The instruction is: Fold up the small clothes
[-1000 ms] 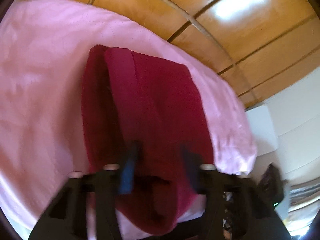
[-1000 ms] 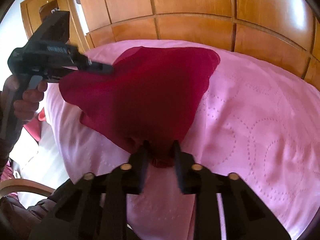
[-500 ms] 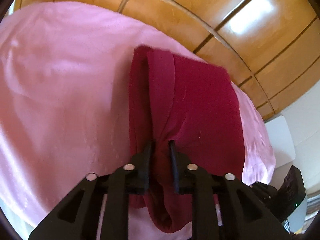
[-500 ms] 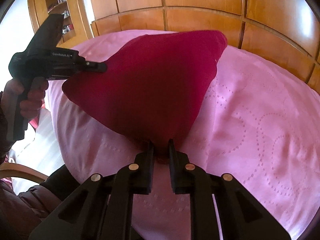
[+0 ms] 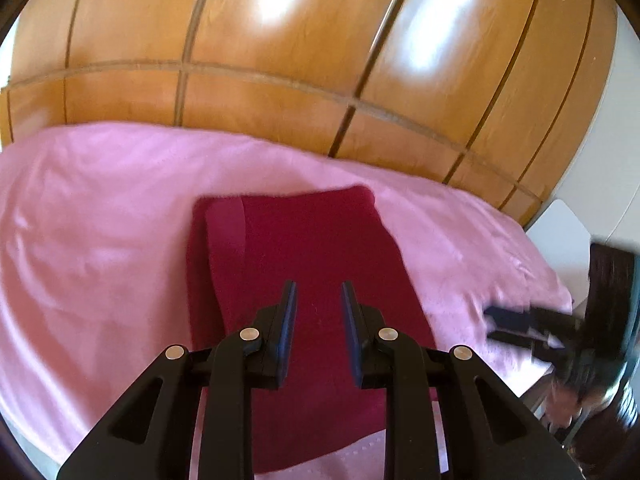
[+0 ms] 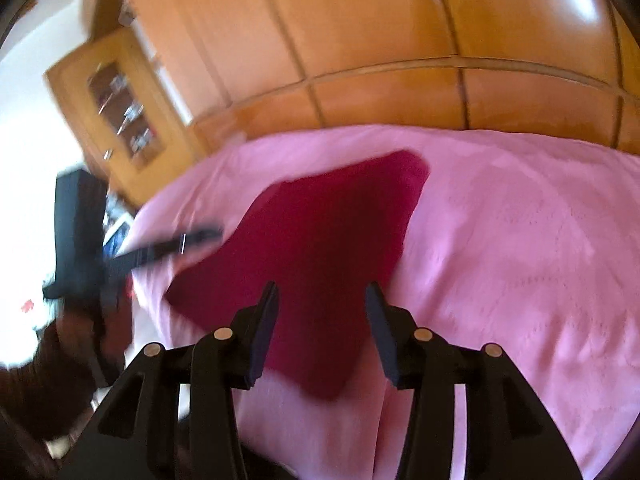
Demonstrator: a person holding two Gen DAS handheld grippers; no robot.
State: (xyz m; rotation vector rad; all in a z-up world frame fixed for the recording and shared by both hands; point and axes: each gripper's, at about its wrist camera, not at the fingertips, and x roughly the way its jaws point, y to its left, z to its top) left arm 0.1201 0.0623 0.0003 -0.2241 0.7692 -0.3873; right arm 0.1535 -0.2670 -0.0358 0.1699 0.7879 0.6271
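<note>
1. Left wrist view: my left gripper point(image 5: 316, 296) hangs above the dark red garment point(image 5: 304, 280) with its jaws a little apart and nothing between the pads. The cloth lies below and ahead of the fingers, flat on the pink bedspread point(image 5: 100, 240).

2. Right wrist view: my right gripper point(image 6: 320, 300) stands wider apart; its jaws have just been opening, and no cloth is pinched between them. The garment point(image 6: 332, 240) lies ahead and below, its near corner reaching toward the fingers.

3. I judge the step in hand to be the release after a fold: the garment lies doubled on the bedspread and neither gripper holds it.

4. The next move, as I read it, calls for picking a fresh edge. I would bring one gripper down onto a free side and pinch only the top layers. The cloth is soft and will drag if I catch it off-centre.

5. What the left view alone shows: a lighter band point(image 5: 226, 236) running along the garment's left side, ahead and left of my fingers, and the roughly rectangular outline of the fold.

6. What the right view alone shows: the garment as a wedge shape, and a wooden cabinet point(image 6: 120, 100) far ahead to the left. Each view catches the other gripper, blurred, at its edge.
</note>
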